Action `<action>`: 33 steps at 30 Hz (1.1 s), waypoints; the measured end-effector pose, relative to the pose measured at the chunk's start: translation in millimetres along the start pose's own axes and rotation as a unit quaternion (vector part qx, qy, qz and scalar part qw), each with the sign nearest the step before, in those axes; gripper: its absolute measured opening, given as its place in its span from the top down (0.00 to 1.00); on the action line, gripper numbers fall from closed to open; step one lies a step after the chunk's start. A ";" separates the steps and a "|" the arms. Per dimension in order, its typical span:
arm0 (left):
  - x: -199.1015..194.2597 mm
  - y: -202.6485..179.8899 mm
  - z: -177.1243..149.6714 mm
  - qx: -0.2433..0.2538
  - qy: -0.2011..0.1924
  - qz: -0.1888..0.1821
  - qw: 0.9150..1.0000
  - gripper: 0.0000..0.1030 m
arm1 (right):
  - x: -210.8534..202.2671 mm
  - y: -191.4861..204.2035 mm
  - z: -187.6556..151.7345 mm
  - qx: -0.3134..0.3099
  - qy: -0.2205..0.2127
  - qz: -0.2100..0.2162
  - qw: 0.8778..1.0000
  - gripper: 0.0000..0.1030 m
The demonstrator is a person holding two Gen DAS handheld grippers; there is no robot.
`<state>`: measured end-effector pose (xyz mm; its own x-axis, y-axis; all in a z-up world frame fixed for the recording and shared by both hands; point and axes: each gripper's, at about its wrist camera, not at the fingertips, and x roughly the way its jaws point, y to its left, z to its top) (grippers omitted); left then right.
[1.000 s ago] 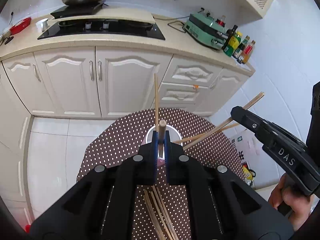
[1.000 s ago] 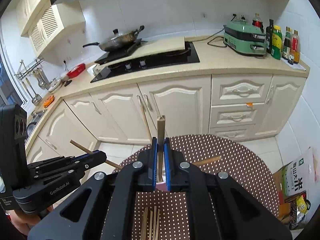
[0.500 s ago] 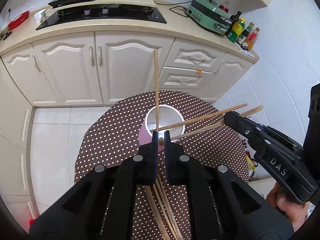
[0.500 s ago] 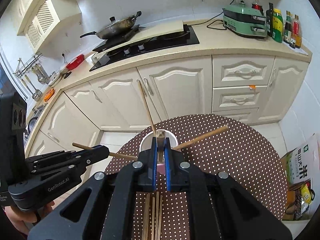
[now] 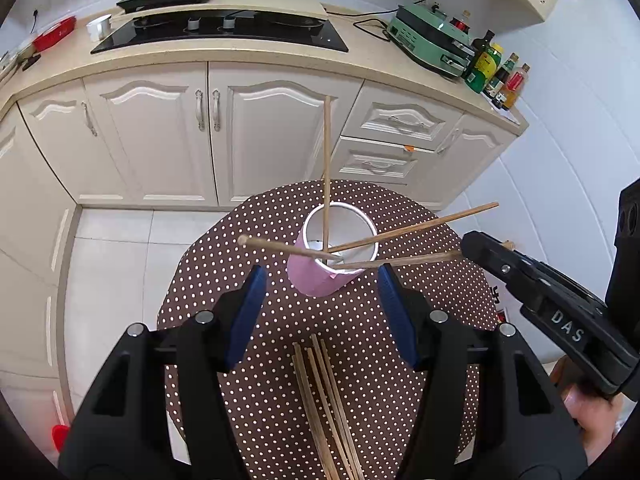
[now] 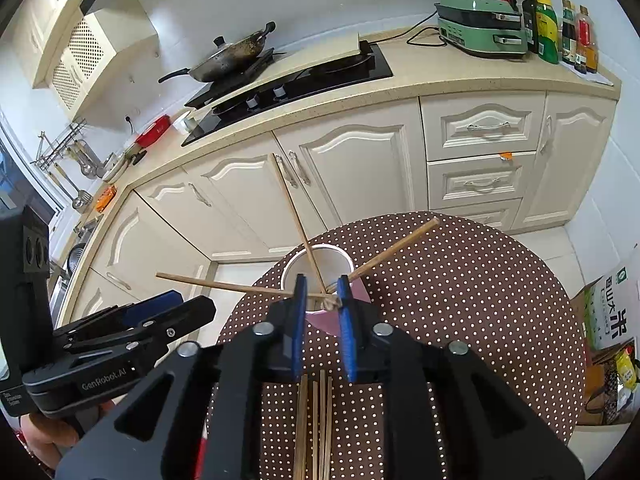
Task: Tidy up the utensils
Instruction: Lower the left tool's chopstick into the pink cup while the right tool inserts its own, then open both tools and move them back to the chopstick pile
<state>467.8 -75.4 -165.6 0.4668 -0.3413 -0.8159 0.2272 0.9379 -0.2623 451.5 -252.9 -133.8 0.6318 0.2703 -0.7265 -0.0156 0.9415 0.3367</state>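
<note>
Left wrist view had your left gripper (image 5: 320, 280) opening up wide, blue pads well clear on both sides of the pink cylindrical cup with the white inside (image 5: 320, 280), nothing pinched between them. That cup sat near the far edge of the round brown tablecloth with white polka dots (image 5: 400, 360), four thin wooden chopsticks (image 5: 327, 168) fanning out of it over the rim. Your right gripper (image 6: 322, 300) was opening too, its jaws only a narrow gap apart, with a chopstick end (image 6: 330, 303) between the pads at the cup's near rim; can't tell if they still touched it. A loose bundle of wooden chopsticks (image 5: 324, 408) lay flat on the cloth nearer you, with bare cloth on both sides.
</note>
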 end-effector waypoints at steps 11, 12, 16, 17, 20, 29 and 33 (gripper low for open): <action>9.2 20.4 -32.7 -0.044 0.020 -0.012 0.999 0.44 | -17.0 -16.3 -24.1 0.004 0.011 0.020 1.000 0.73; 11.2 21.7 -35.7 -0.047 0.023 -0.012 0.999 0.44 | -17.6 -17.7 -26.7 0.004 0.013 0.020 1.000 0.73; 22.3 26.4 -51.6 -0.059 0.037 -0.013 0.998 0.44 | -12.8 -22.9 -42.1 0.004 0.032 0.022 0.999 0.72; 25.6 27.4 -54.7 -0.059 0.041 -0.012 0.997 0.44 | -10.0 -24.1 -46.5 0.005 0.039 0.022 0.999 0.72; 43.2 27.2 -68.5 -0.055 0.069 -0.007 0.996 0.44 | 2.0 -26.7 -60.6 0.009 0.062 0.023 0.998 0.72; 100.6 18.5 -110.3 -0.048 0.157 -0.002 0.986 0.54 | 38.4 -41.5 -95.5 0.030 0.134 0.022 0.990 0.72; 123.7 14.8 -121.9 -0.047 0.187 -0.004 0.981 0.66 | 48.5 -47.6 -105.6 0.037 0.157 0.020 0.987 0.72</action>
<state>424.7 -96.1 -333.1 0.1147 -0.3179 -0.9412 0.1406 0.9431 -0.3014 401.0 -263.4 -248.3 0.3608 0.3677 -0.8571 0.0281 0.9143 0.4041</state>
